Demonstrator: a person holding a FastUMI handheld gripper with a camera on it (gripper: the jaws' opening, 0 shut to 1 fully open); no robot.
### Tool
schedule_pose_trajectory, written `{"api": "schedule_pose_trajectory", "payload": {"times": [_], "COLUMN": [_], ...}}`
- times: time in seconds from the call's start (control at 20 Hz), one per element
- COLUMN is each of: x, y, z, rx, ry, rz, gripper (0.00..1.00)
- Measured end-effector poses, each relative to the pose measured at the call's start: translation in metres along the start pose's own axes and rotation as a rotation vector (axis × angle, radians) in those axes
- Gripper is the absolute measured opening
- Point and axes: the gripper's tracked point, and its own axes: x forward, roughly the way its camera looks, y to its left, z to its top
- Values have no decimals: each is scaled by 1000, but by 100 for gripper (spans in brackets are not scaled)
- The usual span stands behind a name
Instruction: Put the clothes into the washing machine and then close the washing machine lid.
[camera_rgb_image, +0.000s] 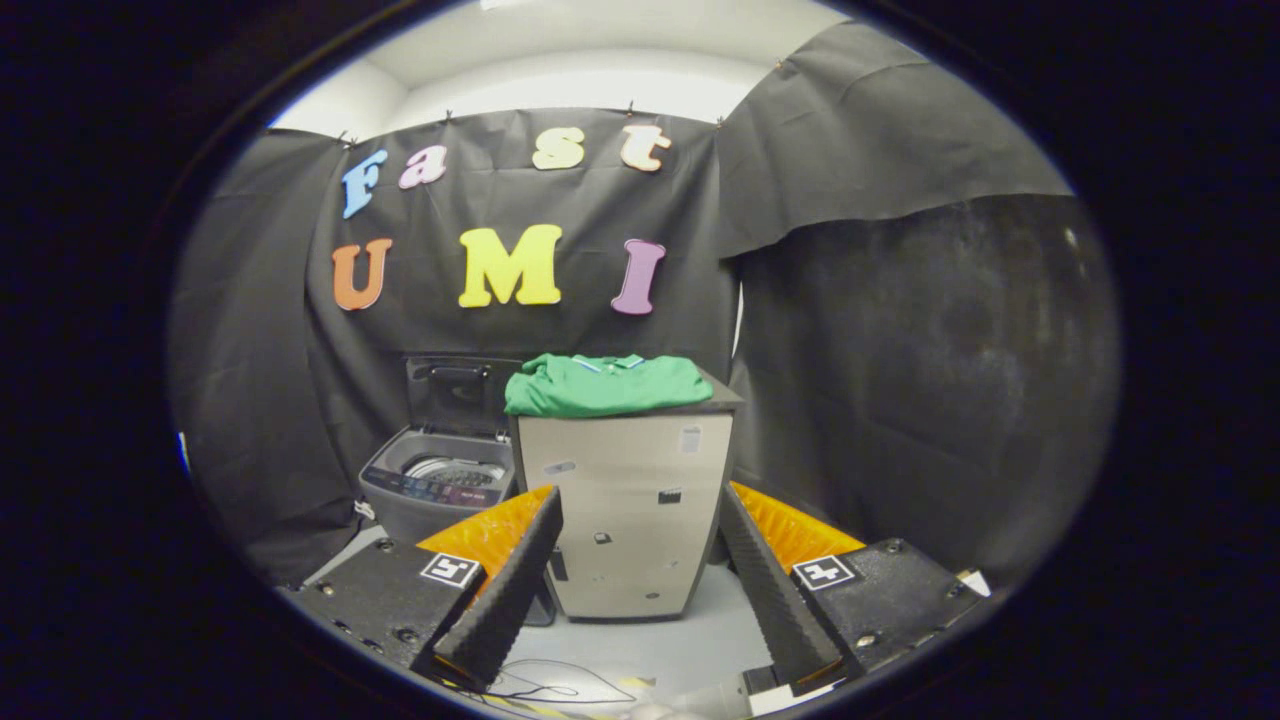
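Holding tool (640, 590) open — empty | green shirt (605, 385) atop cabinet (625, 520)

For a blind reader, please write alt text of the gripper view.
A folded green shirt lies on a beige cabinet, beyond the open, empty gripper. Left of the cabinet stands a washing machine, lid raised.
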Motion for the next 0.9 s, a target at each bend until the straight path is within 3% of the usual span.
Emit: {"api": "schedule_pose_trajectory", "payload": {"times": [0.4, 0.9], "x": [80, 246], "y": [1, 26], "z": [99, 194], "rx": [10, 23], "ry": [-27, 34], "rz": [12, 85], "gripper": [99, 99]}}
